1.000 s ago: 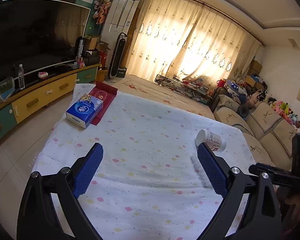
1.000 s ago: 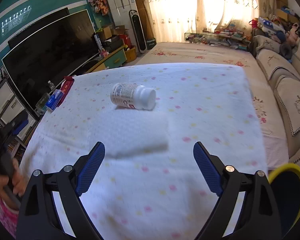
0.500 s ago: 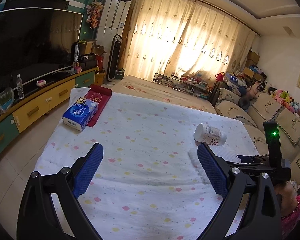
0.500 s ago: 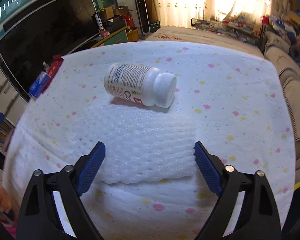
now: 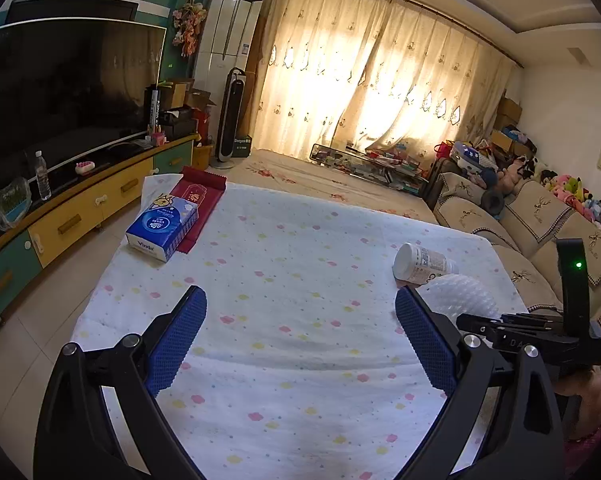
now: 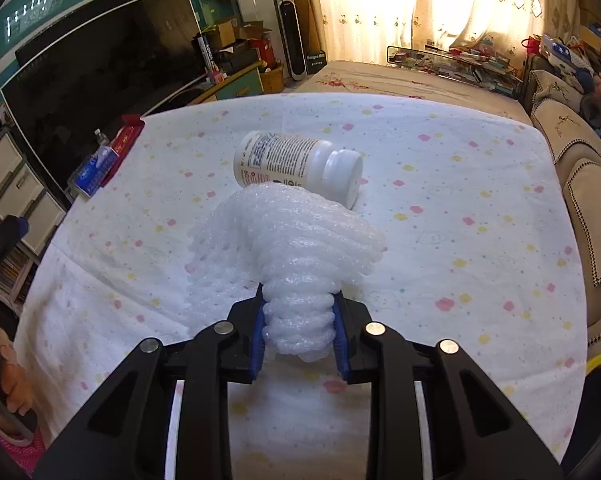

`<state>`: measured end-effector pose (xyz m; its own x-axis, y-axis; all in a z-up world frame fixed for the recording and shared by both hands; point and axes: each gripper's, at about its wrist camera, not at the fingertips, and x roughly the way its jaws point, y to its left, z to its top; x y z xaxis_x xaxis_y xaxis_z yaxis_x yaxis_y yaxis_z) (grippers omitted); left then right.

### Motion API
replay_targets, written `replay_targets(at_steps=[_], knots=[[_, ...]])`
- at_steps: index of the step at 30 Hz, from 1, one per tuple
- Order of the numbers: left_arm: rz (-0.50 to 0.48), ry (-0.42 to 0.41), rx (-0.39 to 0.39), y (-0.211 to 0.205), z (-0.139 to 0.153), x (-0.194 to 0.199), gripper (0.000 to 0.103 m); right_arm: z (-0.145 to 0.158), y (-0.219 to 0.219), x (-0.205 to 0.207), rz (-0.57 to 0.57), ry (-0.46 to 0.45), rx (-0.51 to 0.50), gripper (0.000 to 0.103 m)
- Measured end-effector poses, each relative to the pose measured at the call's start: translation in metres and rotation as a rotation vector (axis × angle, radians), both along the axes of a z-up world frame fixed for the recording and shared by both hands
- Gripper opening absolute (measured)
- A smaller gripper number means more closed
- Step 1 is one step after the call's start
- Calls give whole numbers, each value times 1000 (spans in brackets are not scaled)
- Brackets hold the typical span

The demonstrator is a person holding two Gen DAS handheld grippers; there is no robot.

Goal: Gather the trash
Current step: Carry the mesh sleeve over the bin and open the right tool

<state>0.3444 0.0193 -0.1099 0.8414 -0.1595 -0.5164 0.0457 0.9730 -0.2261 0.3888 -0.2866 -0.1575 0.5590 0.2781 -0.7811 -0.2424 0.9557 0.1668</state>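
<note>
Surface centre bare, free passage. Obstructions: bottle lying just beyond foam; tissue box at far-left edge.

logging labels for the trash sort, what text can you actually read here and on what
"Vinda": blue tissue box on the table cloth.
White bottle: printed label, too small and blurred to read.
Black tower fan: white word on its base, blurred.
Red packet: gold print, unreadable.
</note>
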Motion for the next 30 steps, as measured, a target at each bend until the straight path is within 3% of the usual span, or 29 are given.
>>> replay_targets(at_steps=[9, 16, 23, 30], knots=[[-9, 14, 2, -2, -3, 1, 94, 54, -57, -65, -90, -138, 23, 26], [-18, 12, 5, -6, -2, -1, 94, 78, -148, -126, -299, -208, 8, 27], [-23, 17, 13, -9, -3, -2, 94, 54, -236, -164, -538, -153, -39, 28], [-29, 18, 19, -11, -3, -3, 94, 4, -273, -170, -649, -41, -57, 30]])
